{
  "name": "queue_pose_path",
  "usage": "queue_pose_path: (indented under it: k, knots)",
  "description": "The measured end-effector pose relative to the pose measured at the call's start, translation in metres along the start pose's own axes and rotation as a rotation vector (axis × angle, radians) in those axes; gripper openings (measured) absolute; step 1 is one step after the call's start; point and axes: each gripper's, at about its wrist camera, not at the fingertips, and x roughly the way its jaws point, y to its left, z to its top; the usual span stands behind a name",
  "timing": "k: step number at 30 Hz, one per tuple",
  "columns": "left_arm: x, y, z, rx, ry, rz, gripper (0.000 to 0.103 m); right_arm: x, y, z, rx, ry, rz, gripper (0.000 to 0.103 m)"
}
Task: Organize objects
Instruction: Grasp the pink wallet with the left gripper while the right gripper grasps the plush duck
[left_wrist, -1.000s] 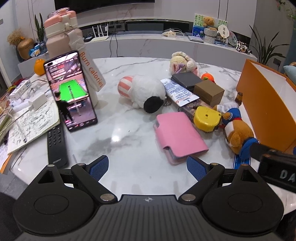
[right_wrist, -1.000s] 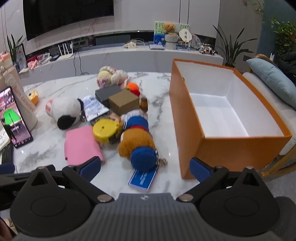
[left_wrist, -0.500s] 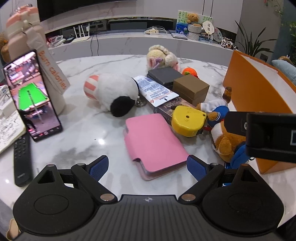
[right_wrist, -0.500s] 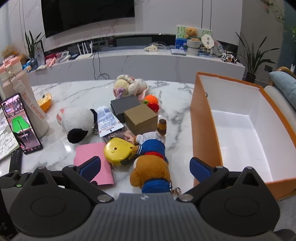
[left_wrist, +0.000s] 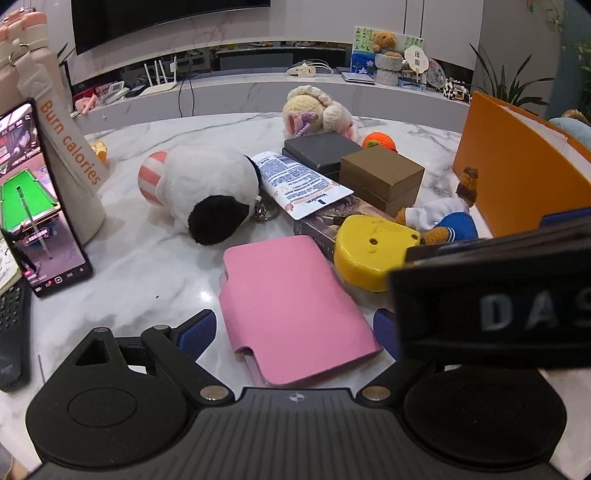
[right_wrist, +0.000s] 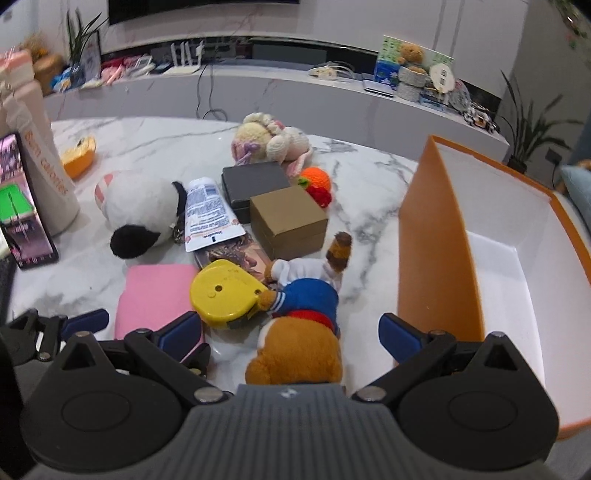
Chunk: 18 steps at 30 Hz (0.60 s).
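Now | pink wallet (left_wrist: 291, 302) flat | long axis front-back | flap end nearest left hand-held gripper (left_wrist: 291, 330)

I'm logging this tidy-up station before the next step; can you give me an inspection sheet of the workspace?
Surface: marble table, crowded.
Job's things: pink wallet, yellow tape measure, teddy bear, brown box on the table; orange box holds nothing seen.
Clutter: phone, remote.
Grippers: left gripper open over the wallet; right gripper open over the bear.
Cables: black cable on the back counter.
Surroundings: TV, plants.
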Motion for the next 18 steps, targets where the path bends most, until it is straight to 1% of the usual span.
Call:
queue_pose_path:
  k: [5,12,15,16,18]
  knots:
    - [0.003,0.005,-0.002,-0.005,-0.014,-0.023,0.103,0.014,0.011,0.003,-0.040,0.036,-0.002,0.102]
    - [0.004,0.021,-0.005,-0.038,-0.022,-0.067,0.103,0.035,0.011,-0.001,-0.034,0.078,-0.030,0.101]
    - [0.003,0.030,-0.006,-0.055,-0.015,-0.071,0.103,0.044,0.006,-0.002,-0.010,0.104,-0.003,0.093]
    - [0.002,0.032,-0.007,-0.054,-0.016,-0.072,0.103,0.046,0.005,-0.003,-0.001,0.114,0.010,0.088]
    - [0.000,0.036,-0.008,-0.055,-0.017,-0.075,0.099,0.049,0.004,-0.003,0.009,0.127,0.020,0.087]
